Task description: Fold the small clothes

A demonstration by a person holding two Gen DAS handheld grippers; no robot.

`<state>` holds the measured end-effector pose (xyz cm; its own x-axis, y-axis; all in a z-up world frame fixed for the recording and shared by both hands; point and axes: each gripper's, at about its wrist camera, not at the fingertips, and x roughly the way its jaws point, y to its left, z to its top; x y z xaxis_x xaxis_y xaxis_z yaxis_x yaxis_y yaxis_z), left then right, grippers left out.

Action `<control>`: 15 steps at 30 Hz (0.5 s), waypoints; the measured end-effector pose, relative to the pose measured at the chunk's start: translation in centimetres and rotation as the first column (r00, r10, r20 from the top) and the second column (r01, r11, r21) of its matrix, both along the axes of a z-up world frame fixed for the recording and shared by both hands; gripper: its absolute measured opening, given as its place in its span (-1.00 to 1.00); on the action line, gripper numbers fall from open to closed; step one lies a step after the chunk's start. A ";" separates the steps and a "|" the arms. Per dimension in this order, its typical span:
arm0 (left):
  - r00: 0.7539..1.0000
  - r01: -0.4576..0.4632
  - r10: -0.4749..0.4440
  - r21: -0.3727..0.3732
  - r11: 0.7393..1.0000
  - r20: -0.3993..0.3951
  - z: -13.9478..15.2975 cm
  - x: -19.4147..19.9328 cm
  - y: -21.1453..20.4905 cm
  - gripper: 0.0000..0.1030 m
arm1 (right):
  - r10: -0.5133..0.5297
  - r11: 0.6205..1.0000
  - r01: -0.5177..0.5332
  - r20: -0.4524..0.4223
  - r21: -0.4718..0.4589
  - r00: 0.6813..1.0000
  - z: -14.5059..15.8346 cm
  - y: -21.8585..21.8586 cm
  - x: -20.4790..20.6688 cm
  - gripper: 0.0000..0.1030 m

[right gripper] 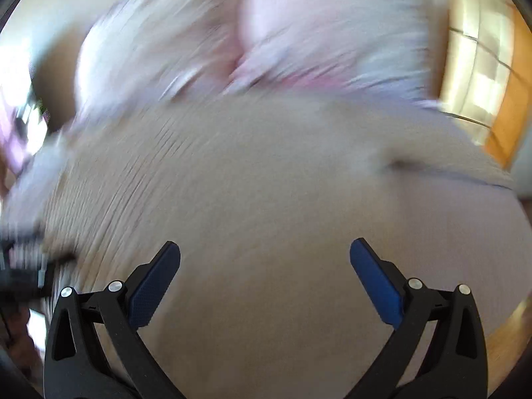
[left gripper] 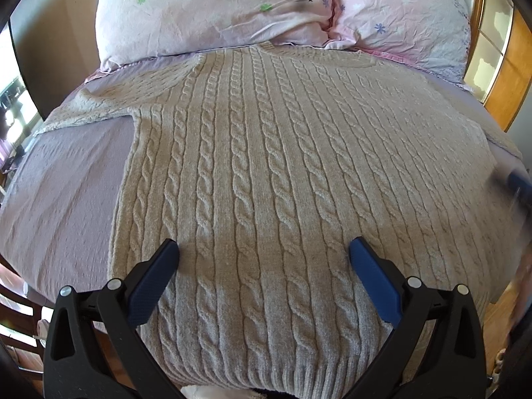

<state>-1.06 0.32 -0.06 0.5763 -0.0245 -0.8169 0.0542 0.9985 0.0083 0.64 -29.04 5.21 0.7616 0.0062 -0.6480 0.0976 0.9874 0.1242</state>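
Note:
A beige cable-knit sweater (left gripper: pixel 266 153) lies flat on the bed, hem toward me, neck toward the pillows, left sleeve (left gripper: pixel 99 103) spread out to the left. My left gripper (left gripper: pixel 264 252) is open and empty, hovering over the lower middle of the sweater. My right gripper (right gripper: pixel 265 254) is open and empty over the sweater's right part (right gripper: pixel 232 183); its view is heavily motion-blurred. The right gripper shows as a blurred blue shape at the right edge of the left wrist view (left gripper: pixel 518 183).
The bed has a lilac sheet (left gripper: pixel 60 193). Two pink floral pillows (left gripper: pixel 212 10) lie at the head. A wooden headboard or frame (left gripper: pixel 512 66) stands at the right. A wooden floor (left gripper: pixel 495 312) shows by the bed's near right corner.

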 end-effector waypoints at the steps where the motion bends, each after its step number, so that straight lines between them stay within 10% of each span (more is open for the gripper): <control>1: 1.000 0.005 -0.005 -0.018 1.000 0.001 0.2 0.2 0.3 0.96 | -0.121 0.992 0.120 0.035 0.039 0.992 1.2 -4.3 0.4 0.97; 3: 1.000 0.018 -0.018 -0.094 0.995 0.006 0.6 0.7 1.4 0.96 | -0.297 0.948 0.290 0.035 0.133 0.954 2.0 -11.2 1.0 0.96; 5: 0.999 0.031 -0.027 -0.207 0.978 0.024 1.3 1.3 2.9 0.96 | -0.419 0.875 0.405 -0.006 0.263 0.908 1.8 -17.3 1.4 0.48; 11: 0.985 -0.025 0.091 -0.409 0.912 0.143 3.1 2.6 9.0 0.96 | -0.625 0.516 0.634 -0.253 0.576 0.739 -3.7 -31.5 1.2 0.06; 15: 0.959 -0.050 0.154 -0.391 0.919 0.238 4.3 2.9 12.2 0.96 | -0.655 0.462 0.654 -0.267 0.599 0.707 -5.0 -33.9 1.4 0.04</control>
